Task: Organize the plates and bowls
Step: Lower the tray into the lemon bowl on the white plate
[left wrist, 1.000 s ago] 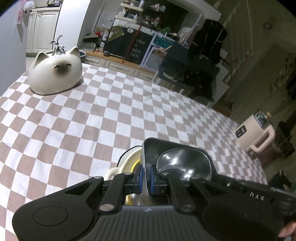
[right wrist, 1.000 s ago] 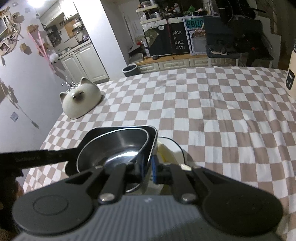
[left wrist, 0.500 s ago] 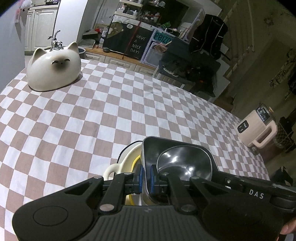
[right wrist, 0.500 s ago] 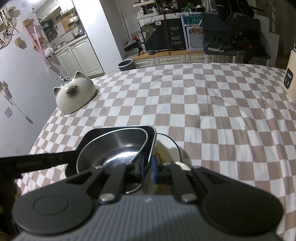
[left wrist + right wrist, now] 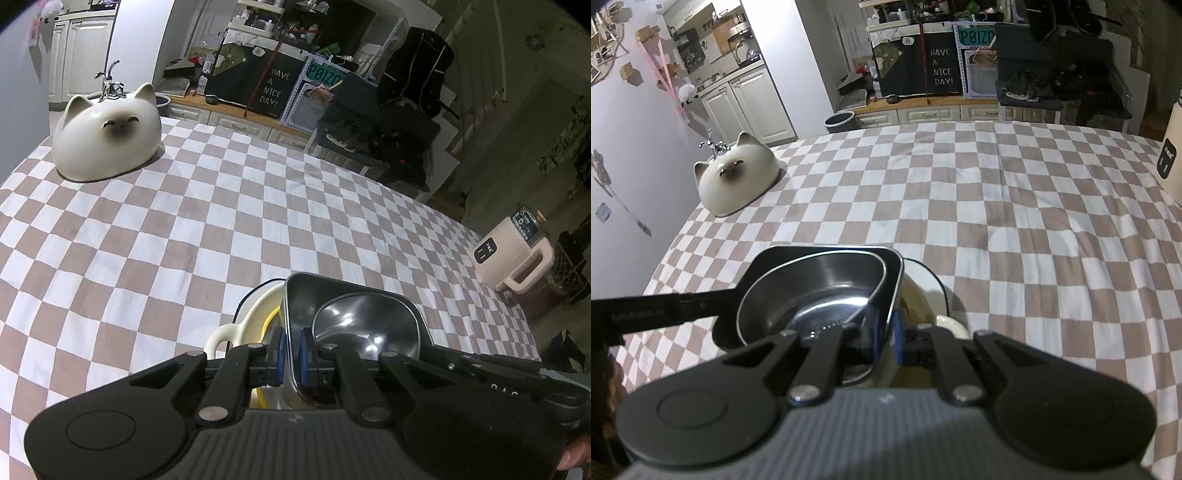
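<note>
Left wrist view: the left gripper [image 5: 291,356] has its blue-padded fingers [image 5: 279,350] closed on the near wall of a dark square metal bowl [image 5: 354,328]. A round steel bowl [image 5: 365,325] is nested inside, just right of the fingers. A cream handled dish [image 5: 243,325] with a yellow inner line sits below and just left of the fingers. The stack appears to be carried by both grippers above the checkered tablecloth [image 5: 184,229]. Far ahead and left stands a cat-faced ceramic bowl [image 5: 107,138]. Legible writing: "HAVE A NICE DAY!" on a black board [image 5: 275,90] and "P0IZO" on a teal plate beside it.

Right wrist view: the right gripper [image 5: 886,341] is clamped on the opposite wall of the same square bowl [image 5: 827,291]; the cream dish [image 5: 923,295] lies right of the fingers. Judged step: transporting the nested stack. The next move calls for level, matched lowering, then release.
</note>
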Available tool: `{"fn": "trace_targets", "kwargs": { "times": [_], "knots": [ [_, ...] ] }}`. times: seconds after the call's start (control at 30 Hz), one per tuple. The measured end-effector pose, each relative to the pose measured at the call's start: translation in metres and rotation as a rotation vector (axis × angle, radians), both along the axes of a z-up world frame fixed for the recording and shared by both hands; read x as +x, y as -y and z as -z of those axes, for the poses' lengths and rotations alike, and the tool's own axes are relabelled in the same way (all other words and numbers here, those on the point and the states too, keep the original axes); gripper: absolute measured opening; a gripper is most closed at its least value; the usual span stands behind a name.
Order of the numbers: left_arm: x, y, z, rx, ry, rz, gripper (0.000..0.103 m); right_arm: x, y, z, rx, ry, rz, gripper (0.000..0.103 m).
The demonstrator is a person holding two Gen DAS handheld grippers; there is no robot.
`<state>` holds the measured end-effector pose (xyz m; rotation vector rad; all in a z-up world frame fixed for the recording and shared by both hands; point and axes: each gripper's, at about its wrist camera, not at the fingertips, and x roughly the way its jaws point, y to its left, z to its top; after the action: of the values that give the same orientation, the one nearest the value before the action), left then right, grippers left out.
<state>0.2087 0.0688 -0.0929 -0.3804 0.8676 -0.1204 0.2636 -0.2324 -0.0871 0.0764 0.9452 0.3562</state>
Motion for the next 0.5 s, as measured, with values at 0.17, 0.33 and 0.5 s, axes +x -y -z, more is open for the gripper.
{"fn": "trace_targets", "kwargs": {
  "times": [0.17,0.33,0.5],
  "knots": [
    [-0.0007,0.0001,0.0036,0.009,-0.024,0.006,0.008,-0.0003,0.0010,0.0014,-0.008,-0.014,-0.011,0.011],
    [-0.0017,0.0005,0.0057,0.019,-0.034,0.006,0.008,-0.0006,-0.0007,0.0051,-0.029,-0.027,-0.029,0.011],
    [0.0003,0.0011,0.0077,0.026,-0.040,0.006,0.008,0.0005,-0.0014,0.0076,-0.050,-0.029,-0.046,0.011]
  ]
}}
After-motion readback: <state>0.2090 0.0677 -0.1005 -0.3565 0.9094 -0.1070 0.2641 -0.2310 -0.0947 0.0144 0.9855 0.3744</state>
